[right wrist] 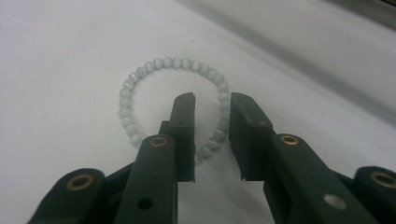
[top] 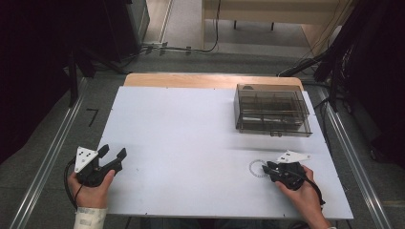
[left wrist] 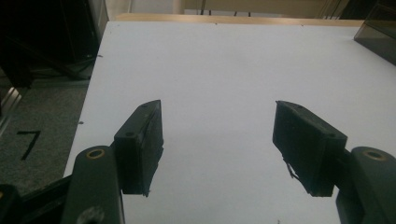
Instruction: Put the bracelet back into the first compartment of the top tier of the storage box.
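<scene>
Nearest the person, at the table's front edge, the two hands rest on the white top, well apart. The left hand holds the left gripper at the front left corner, its jaws spread wide with only bare table between them. In the left gripper view the left gripper points up the table, and a corner of the box sits far off to its upper right.

The right hand holds the right gripper near the front right, jaws pointing left across the table and low over the top. Right at its tips lies the bracelet — a ring of pale beads, flat on the table.

In the right gripper view the right gripper has its jaws drawn close with a narrow gap left between them. The bracelet lies under and ahead of them: one jaw stands inside the ring, the other outside it, so the near right stretch of beads runs through the gap. Whether the pads already press on the beads cannot be told — a slit of light shows on either side of the strand.

Farther up the table, beyond the right gripper and well apart from it, stands the box, smoky clear plastic with dividers inside, near the back right corner.
</scene>
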Tool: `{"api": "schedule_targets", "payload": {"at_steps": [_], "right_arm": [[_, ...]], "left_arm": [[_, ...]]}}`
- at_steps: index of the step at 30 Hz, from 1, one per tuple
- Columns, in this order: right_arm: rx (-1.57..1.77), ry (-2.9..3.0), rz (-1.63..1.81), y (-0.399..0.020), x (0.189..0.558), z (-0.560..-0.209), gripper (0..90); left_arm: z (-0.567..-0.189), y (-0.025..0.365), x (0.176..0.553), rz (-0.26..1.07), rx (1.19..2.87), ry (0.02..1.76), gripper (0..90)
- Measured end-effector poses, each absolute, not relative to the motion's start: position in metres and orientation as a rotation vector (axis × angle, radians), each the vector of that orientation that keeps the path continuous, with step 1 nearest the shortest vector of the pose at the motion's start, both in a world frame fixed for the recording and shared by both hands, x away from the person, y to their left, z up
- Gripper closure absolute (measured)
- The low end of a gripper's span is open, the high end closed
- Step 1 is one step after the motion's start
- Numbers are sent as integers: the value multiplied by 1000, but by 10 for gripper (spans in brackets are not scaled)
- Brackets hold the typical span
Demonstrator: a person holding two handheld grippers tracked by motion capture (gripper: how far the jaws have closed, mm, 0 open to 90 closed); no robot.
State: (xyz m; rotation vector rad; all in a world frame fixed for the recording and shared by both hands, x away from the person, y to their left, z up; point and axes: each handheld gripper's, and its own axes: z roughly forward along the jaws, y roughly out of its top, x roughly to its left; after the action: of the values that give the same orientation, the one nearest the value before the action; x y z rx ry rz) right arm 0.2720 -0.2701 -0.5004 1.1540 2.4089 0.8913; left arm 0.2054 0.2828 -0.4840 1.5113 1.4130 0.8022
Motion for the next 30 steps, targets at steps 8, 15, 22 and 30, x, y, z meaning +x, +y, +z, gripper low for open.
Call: {"api": "schedule_targets", "payload": {"at_steps": [8, 15, 22, 30], "right_arm": [[1157, 2418, 888, -270, 272, -500, 788], [1152, 2423, 877, -268, 273, -500, 831], [1143, 2418, 873, -267, 272, -499, 833], [1129, 2404, 921, -269, 270, -494, 847]], "left_arm": [[-484, 283, 205, 801, 1513, 1409, 340], [-484, 282, 206, 799, 1515, 1408, 340], [-484, 283, 206, 798, 1514, 1407, 340], [-484, 283, 205, 796, 1510, 1408, 340]]}}
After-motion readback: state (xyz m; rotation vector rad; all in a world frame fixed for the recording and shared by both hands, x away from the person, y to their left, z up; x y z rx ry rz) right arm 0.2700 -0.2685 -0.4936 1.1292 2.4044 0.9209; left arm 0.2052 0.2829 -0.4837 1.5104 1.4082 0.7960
